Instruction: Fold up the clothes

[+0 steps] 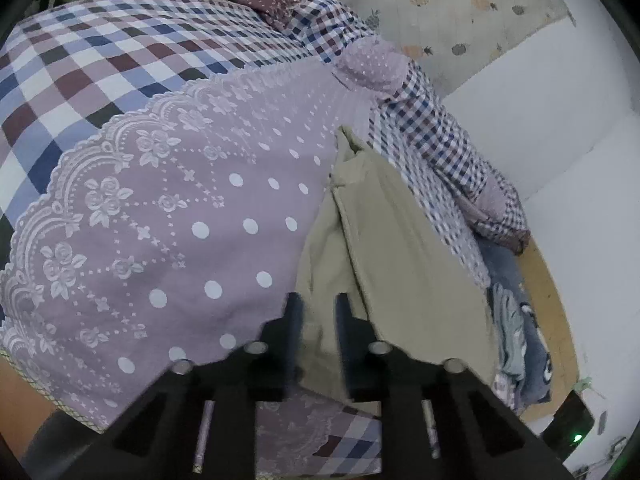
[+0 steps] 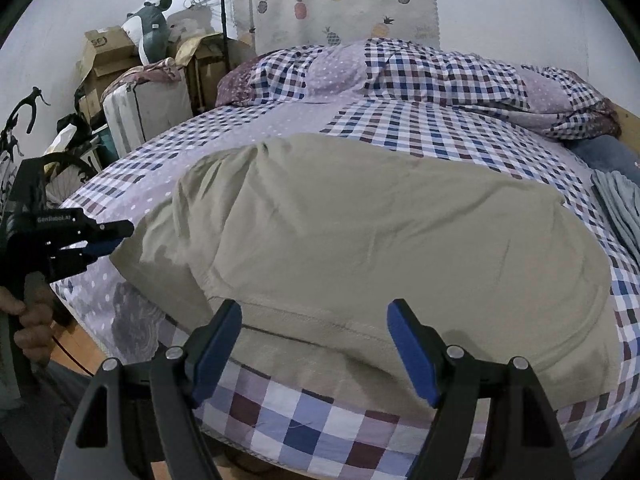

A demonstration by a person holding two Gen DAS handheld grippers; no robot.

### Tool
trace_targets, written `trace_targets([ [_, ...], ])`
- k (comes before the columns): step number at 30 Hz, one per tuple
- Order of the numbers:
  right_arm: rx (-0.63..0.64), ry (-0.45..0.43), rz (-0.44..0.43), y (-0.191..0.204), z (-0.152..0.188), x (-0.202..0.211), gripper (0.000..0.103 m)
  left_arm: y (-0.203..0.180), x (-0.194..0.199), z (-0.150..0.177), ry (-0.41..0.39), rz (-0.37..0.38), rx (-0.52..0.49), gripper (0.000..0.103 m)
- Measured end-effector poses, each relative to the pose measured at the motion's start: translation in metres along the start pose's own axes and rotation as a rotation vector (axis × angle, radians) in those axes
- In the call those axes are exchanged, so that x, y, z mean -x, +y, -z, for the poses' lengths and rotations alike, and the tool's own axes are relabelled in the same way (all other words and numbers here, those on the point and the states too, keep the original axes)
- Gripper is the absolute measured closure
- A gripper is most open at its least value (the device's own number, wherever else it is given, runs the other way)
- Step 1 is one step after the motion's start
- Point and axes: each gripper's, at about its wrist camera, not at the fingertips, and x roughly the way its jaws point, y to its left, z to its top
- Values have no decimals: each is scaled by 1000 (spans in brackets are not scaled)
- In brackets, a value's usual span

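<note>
A beige garment [image 2: 360, 232] lies spread on the checked bedspread [image 2: 304, 424], partly folded with a doubled layer at its left. My right gripper [image 2: 314, 336] is open and empty, its blue pads just above the garment's near hem. My left gripper [image 1: 320, 320] is shut on the beige garment [image 1: 400, 264] at its left edge; the cloth runs between the fingers. The left gripper also shows in the right wrist view [image 2: 116, 236] at the garment's left edge, held by a hand.
A rumpled checked duvet [image 2: 440, 72] lies along the bed's far side. Grey folded clothes [image 2: 620, 204] sit at the right edge. Cardboard boxes [image 2: 104, 60], a suitcase and a bicycle stand left of the bed. A lilac dotted panel [image 1: 180, 220] covers the bed's corner.
</note>
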Motion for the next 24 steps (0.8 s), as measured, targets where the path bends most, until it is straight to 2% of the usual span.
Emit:
trace_targets([
  [4, 63, -16, 20, 16, 0, -1, 24, 7, 8, -3, -20, 64, 42, 97],
  [8, 173, -36, -1, 49, 2, -4, 23, 12, 12, -5, -21, 110, 77, 100],
  [15, 366, -72, -38, 107, 6, -9, 22, 37, 13, -5, -4, 24, 155, 99],
  [19, 388, -75, -62, 120, 8, -10, 21, 48, 6, 0, 48, 46, 213, 88],
  [22, 372, -60, -59, 117, 10, -15, 21, 52, 1, 2, 79, 85, 246, 74],
  [24, 346, -44, -57, 110, 10, -19, 21, 49, -1, 4, 86, 97, 243, 54],
])
